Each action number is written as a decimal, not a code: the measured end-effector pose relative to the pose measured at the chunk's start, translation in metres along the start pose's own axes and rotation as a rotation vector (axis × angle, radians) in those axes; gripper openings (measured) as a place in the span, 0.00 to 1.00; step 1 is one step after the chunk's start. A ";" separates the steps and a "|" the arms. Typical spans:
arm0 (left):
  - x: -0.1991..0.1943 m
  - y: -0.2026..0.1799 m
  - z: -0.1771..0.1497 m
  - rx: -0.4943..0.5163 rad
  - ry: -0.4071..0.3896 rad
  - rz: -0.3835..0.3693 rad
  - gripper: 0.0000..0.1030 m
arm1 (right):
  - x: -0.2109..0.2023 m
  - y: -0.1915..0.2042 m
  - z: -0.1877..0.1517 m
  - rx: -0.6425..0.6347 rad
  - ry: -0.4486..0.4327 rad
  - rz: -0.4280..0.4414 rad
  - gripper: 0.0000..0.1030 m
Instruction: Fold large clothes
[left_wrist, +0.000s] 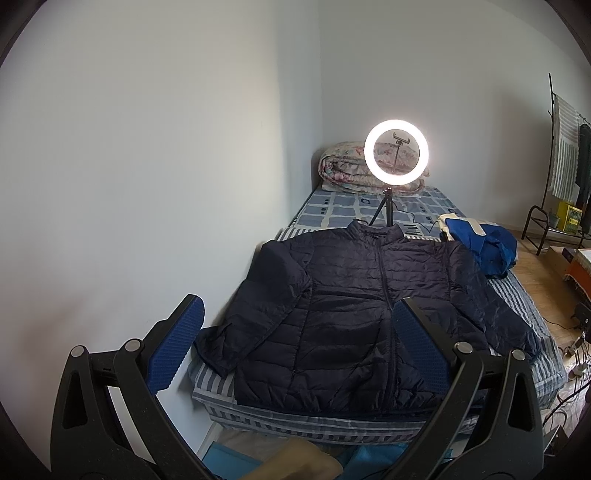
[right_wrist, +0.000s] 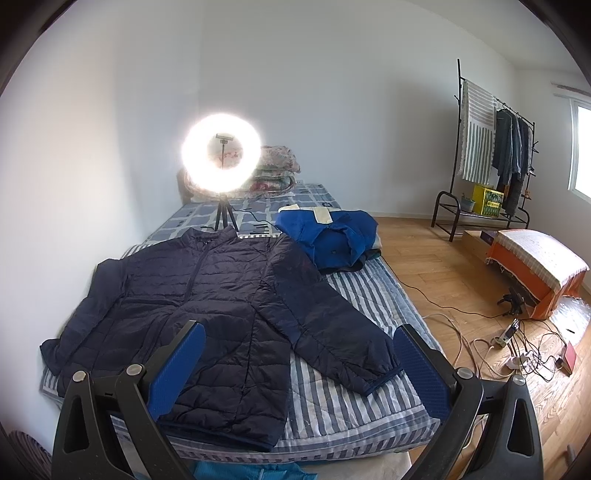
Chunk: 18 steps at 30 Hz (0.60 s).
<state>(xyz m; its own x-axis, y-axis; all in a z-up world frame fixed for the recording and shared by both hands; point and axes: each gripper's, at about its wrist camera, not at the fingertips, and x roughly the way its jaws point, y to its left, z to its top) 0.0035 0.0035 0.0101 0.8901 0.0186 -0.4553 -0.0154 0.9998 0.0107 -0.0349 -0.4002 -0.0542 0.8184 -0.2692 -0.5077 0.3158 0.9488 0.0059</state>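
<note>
We are holding the left claw and right claw gaping, empty, above the bed's near edge. The jacket is lying flat ahead, collar away; its right sleeve is nearest the right claw.

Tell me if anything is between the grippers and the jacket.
Nothing visible. Both the left gripper and right gripper hang open above the jacket, which lies flat on the bed, nothing on it.

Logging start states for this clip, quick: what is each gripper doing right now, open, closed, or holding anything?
Left gripper: open, jaws wide apart, holding nothing, above the dark puffer jacket.
Right gripper: open, holding nothing, above the jacket's sleeve.
</note>
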 end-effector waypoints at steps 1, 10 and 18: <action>0.001 0.000 -0.001 -0.001 0.001 0.001 1.00 | 0.000 0.001 0.000 -0.002 0.000 0.002 1.00; 0.009 0.007 -0.010 -0.003 0.014 0.022 1.00 | 0.007 0.018 0.006 -0.040 -0.047 0.052 1.00; 0.007 0.030 -0.025 -0.015 -0.006 0.114 1.00 | 0.020 0.070 0.019 -0.177 -0.094 0.168 1.00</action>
<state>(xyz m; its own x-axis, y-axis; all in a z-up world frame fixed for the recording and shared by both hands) -0.0027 0.0340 -0.0150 0.8850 0.1324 -0.4464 -0.1238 0.9911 0.0487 0.0124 -0.3427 -0.0472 0.8961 -0.1117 -0.4296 0.0896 0.9934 -0.0714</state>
